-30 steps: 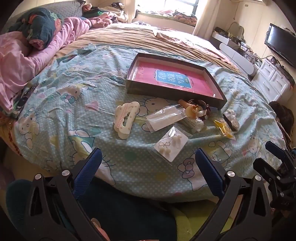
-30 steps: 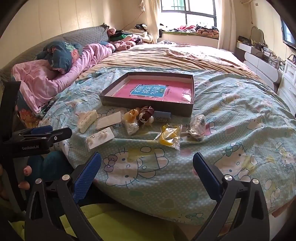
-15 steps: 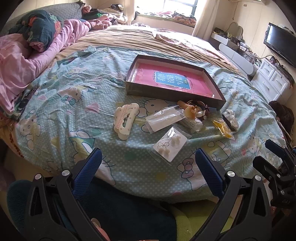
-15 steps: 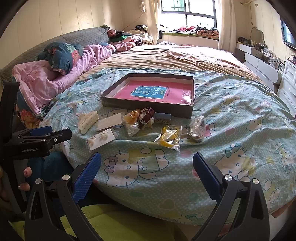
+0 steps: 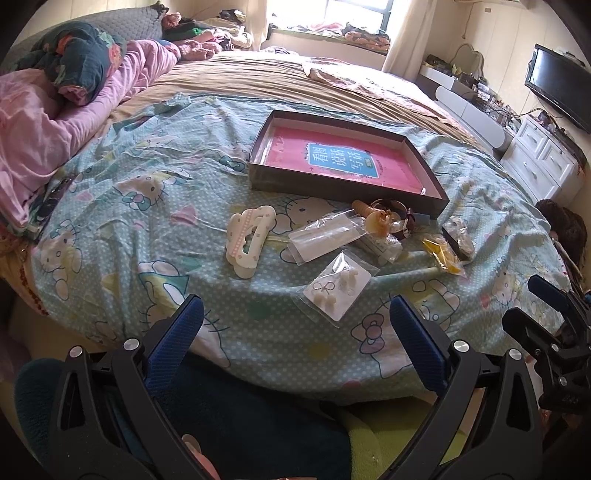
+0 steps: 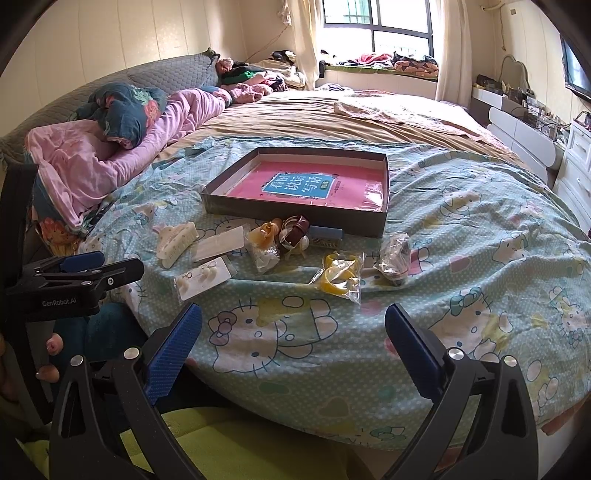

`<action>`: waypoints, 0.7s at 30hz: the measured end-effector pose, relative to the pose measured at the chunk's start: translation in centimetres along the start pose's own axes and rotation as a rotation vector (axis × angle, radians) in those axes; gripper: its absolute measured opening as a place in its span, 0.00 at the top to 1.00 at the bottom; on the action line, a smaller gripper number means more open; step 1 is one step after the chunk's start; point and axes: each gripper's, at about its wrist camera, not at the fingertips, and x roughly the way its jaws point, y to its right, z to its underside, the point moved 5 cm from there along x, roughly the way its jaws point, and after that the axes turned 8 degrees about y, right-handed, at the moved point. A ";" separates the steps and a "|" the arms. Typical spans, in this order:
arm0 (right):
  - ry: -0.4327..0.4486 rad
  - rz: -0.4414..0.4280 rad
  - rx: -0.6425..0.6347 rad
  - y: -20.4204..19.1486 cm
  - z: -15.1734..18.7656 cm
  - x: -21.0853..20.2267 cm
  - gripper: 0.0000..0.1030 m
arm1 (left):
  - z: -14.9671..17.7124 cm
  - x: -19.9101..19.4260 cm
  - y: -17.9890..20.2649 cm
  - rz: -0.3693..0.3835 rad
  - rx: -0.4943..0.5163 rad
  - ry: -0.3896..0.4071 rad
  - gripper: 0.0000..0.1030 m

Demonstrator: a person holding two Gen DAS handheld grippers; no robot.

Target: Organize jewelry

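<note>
Both grippers, left [image 5: 295, 325] and right [image 6: 293, 325], hung wide-jawed, empty. Cream hair claw [image 5: 249, 240] lay lengthwise toward the tray [image 5: 343, 192].

Pink quilt [image 5: 33, 125], wall television [image 5: 557, 88], white dresser [image 5: 543, 162], window [image 6: 373, 33].

A: What does the left gripper [image 5: 295, 321] look like?

B: Black plastic arms with triangular cut-outs, round silver screws, and blue ribbed pads [image 5: 177, 336] on the fingers.

A: And the right gripper [image 6: 293, 325]?

B: The same build. In its view, at nine o'clock, the other tool carries white "GenRobot.AI" lettering, and bare fingers [image 6: 51, 345] with pale nails show under it.
</note>
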 end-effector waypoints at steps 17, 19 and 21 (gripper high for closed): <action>0.001 -0.002 0.001 0.0 0.1 0.0 0.04 | -0.8 -0.8 0.1 -0.001 0.001 0.002 0.08; -0.001 -0.002 0.002 0.0 0.1 0.0 0.04 | -0.9 -0.9 0.1 -0.003 0.001 0.002 0.08; -0.001 -0.003 0.002 0.0 0.0 0.0 0.04 | -0.9 -0.9 0.1 -0.002 0.002 0.003 0.08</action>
